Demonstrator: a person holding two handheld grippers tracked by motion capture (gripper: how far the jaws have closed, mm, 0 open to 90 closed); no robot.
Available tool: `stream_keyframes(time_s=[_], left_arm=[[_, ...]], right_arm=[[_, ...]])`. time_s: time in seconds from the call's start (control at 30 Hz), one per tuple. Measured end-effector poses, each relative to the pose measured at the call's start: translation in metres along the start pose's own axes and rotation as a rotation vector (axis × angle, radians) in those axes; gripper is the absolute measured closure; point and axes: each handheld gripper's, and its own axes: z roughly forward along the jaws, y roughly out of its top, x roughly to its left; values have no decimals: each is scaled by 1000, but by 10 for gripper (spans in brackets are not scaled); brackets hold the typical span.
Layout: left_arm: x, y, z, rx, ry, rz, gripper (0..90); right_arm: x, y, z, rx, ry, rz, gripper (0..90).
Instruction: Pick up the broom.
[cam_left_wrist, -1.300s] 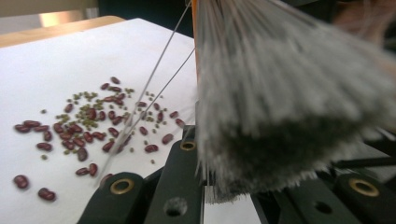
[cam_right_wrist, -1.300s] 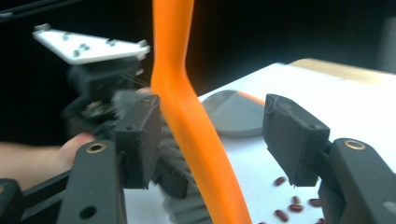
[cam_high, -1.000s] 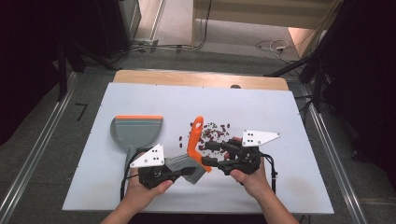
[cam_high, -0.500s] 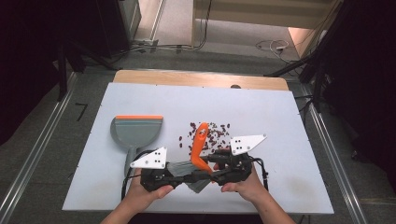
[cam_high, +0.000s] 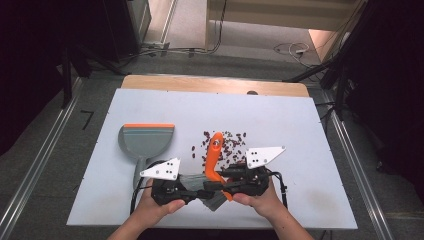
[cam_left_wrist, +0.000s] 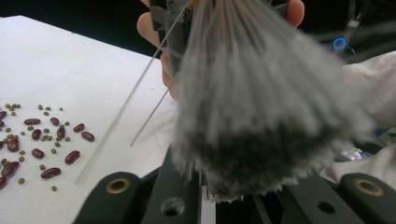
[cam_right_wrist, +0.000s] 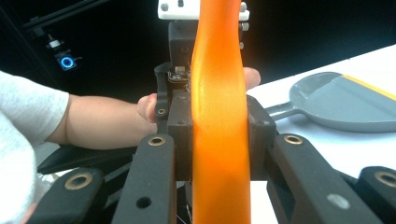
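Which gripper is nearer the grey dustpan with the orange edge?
Left. The left gripper sits just below the dustpan, beside its handle; the right gripper, clamping the orange brush handle, lies farther right.

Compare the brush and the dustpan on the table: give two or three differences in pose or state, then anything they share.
The brush is held off the table by both grippers, while the dustpan lies flat on the table, untouched. The brush's handle is all orange, whereas the dustpan is grey with just an orange strip along its front edge. The brush sits next to the scattered beans; the dustpan lies apart from them, to the left. Both share grey and orange colouring.
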Motion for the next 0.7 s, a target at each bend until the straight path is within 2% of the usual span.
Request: stream_keyframes(time_s=[0.03, 0.07, 0.13, 0.2, 0.23, 0.3, 0.33, 0.37, 0.4, 0.5, 0.57, 0.6, 0.7], left_arm=[[0, 0, 0, 0, 0, 0, 788], [-1, 0, 0, 2, 24, 3, 743], [-2, 0, 0, 16, 65, 3, 569], [-2, -2, -2, 11, 108, -2, 444], [-2, -2, -2, 11, 108, -2, 379], [-2, -3, -8, -3, 165, -13, 281], [-2, -3, -8, -3, 165, -13, 221], [-1, -3, -13, -2, 214, -14, 163], [0, -4, -16, -2, 231, -17, 122], [1, -6, -25, -4, 276, -14, 47], [1, -7, -28, -5, 291, -13, 26], [2, -8, -35, -13, 314, -17, 18], [4, -9, -41, -28, 331, -21, 1]], right_arm=[[0, 0, 0, -2, -4, -1, 688], [0, 1, -1, -3, -9, -1, 688], [0, 1, -1, -6, -19, 4, 688], [0, 3, -3, -11, -40, 8, 688], [-1, 3, -5, -12, -48, 12, 688], [-3, 4, -9, -18, -73, 23, 688], [-4, 5, -10, -22, -81, 31, 689], [-5, 5, -12, -26, -93, 39, 689], [-6, 5, -14, -28, -107, 40, 689], [-8, 6, -21, -28, -158, 50, 688], [-9, 7, -24, -25, -204, 53, 688], [-9, 7, -26, -27, -219, 57, 688], [-12, 8, -31, -27, -267, 66, 688]])
